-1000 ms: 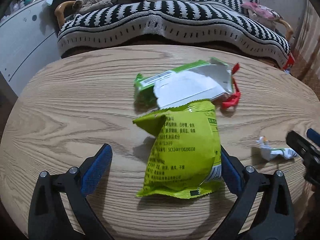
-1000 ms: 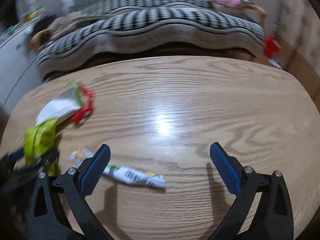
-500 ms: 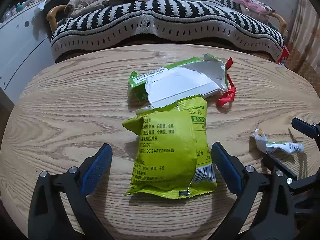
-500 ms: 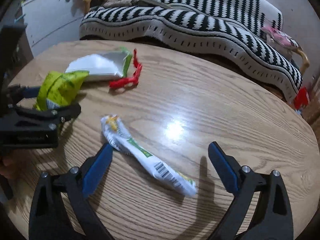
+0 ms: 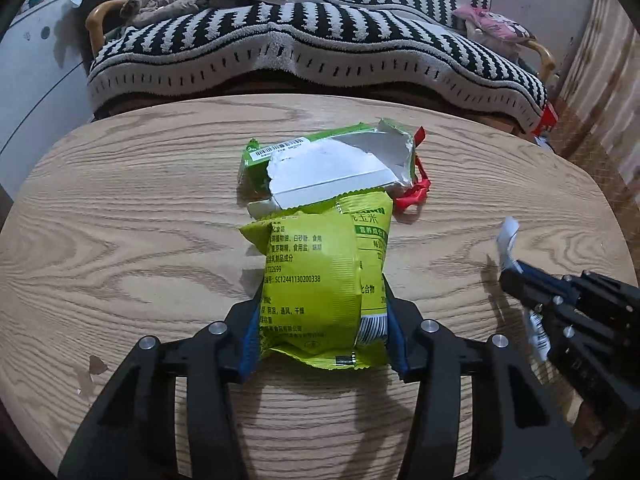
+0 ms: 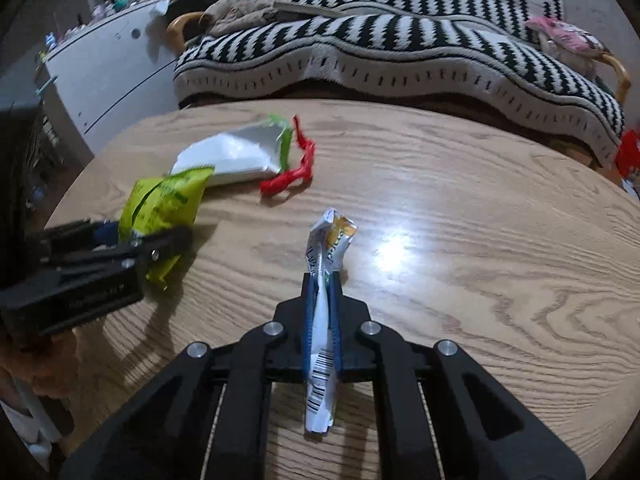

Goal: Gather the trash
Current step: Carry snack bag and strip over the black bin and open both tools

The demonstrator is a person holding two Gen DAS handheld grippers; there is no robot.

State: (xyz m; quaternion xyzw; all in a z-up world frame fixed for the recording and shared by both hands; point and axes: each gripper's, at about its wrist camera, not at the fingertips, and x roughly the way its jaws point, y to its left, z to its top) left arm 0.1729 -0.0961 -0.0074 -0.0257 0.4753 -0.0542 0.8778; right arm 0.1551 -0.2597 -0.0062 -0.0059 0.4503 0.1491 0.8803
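My left gripper (image 5: 320, 304) is shut on a yellow-green snack bag (image 5: 320, 276) that lies on the round wooden table (image 5: 120, 240); the bag also shows in the right wrist view (image 6: 164, 208). My right gripper (image 6: 321, 284) is shut on a crumpled white wrapper (image 6: 326, 256) with a barcode, held upright just above the table; this wrapper also shows in the left wrist view (image 5: 506, 240). A torn green and white carton (image 5: 328, 168) and a red strip (image 5: 414, 194) lie behind the bag.
A sofa with a black and white striped cover (image 5: 320, 52) stands right behind the table. A white cabinet (image 6: 108, 64) is at the far left. The left gripper's body (image 6: 80, 276) sits to the left of my right gripper.
Both grippers were open half a second ago. The left one has closed on the yellow-green bag. The right one has closed on the white wrapper and lifted it upright.
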